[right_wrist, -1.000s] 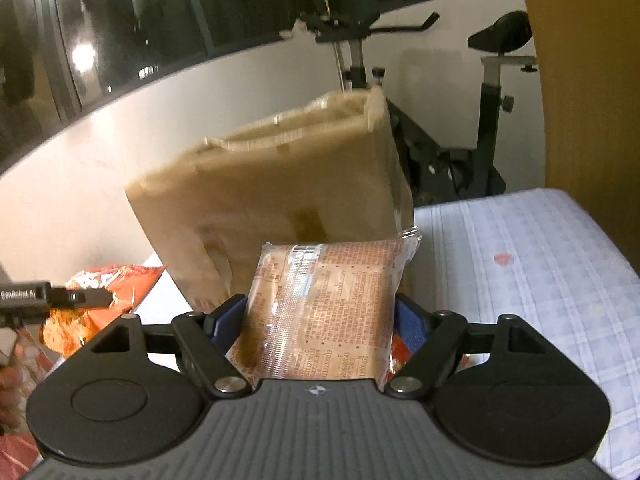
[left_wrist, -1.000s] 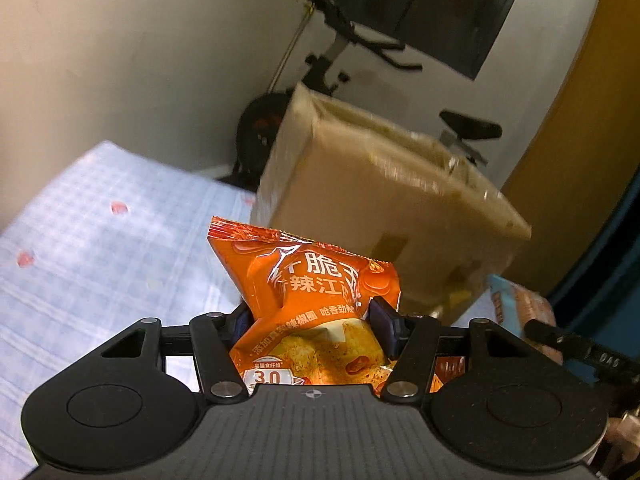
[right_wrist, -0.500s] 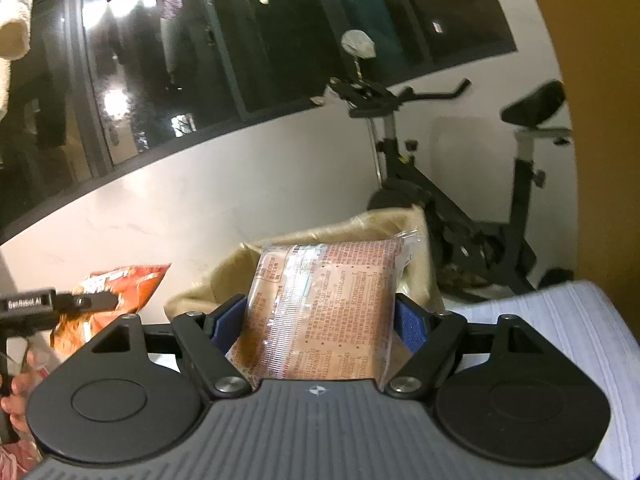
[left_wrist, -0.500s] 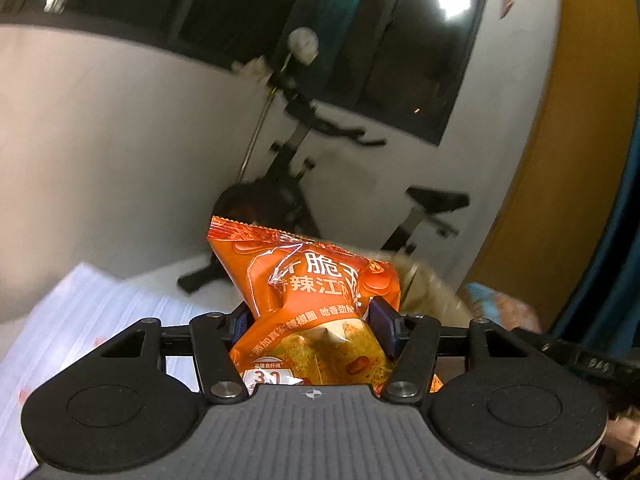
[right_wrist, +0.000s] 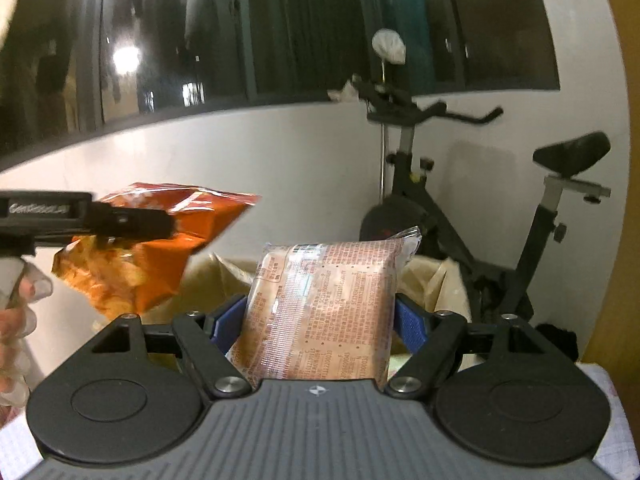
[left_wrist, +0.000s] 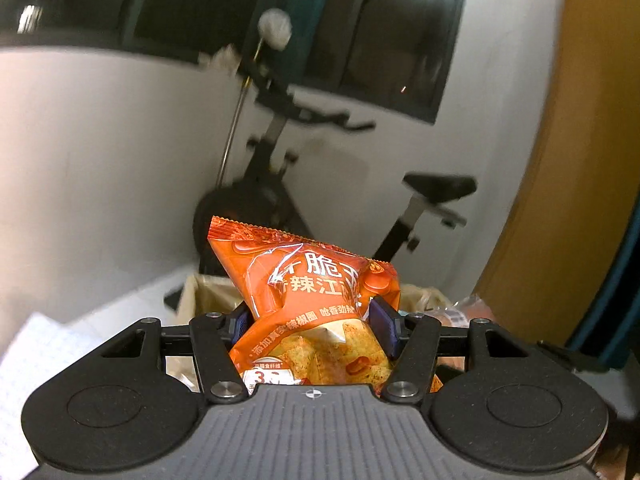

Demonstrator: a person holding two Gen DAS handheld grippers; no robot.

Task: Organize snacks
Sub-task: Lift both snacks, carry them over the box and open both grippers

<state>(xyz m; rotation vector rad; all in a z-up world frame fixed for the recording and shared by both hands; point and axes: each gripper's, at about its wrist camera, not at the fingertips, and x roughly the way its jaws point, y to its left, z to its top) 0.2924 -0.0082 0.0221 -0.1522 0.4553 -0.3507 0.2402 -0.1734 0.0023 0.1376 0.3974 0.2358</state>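
Note:
My left gripper (left_wrist: 308, 320) is shut on an orange chip bag (left_wrist: 308, 296) with white Chinese lettering and holds it above the open top of a cardboard box (left_wrist: 200, 296). My right gripper (right_wrist: 320, 316) is shut on a brown clear-wrapped cracker pack (right_wrist: 324, 308), also held over the box's open top (right_wrist: 436, 280). In the right wrist view the left gripper (right_wrist: 132, 220) shows at the left with the orange bag (right_wrist: 136, 256) hanging from it. The cracker pack's edge shows at the right of the left wrist view (left_wrist: 460, 312).
A black exercise bike (right_wrist: 460, 208) stands behind the box against a white wall. Dark windows (right_wrist: 280, 28) run above. An orange-brown panel (left_wrist: 560, 160) is at the right. A checked cloth (left_wrist: 24, 356) covers the surface at the lower left.
Both grippers have risen with their snacks. The box, a second ago tall in front of them, now shows only its open top just below the held packs.

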